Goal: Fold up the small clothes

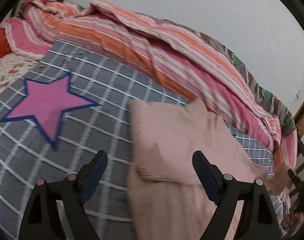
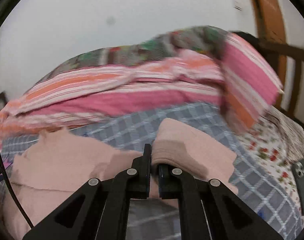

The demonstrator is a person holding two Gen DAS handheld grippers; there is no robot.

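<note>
Ribbed pink knit garment (image 1: pixel 171 136) on checked grey sheet (image 1: pixel 104 84), right gripper (image 2: pixel 154 160) pinching its folded edge, left gripper (image 1: pixel 150 156) spread wide.

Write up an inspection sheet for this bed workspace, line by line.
Surface: grey checked sheet with a pink star, over a floral sheet.
Job's things: pink knit garment, one part lifted.
Clutter: striped quilt heaped along the wall side; phone lying on the floral sheet.
Grippers: left gripper open, its fingers either side of the garment's edge; right gripper shut on a fold of the garment.
Cables: one thin black cable at the right view's left edge.
Surroundings: plain wall; wooden bed frame.
</note>
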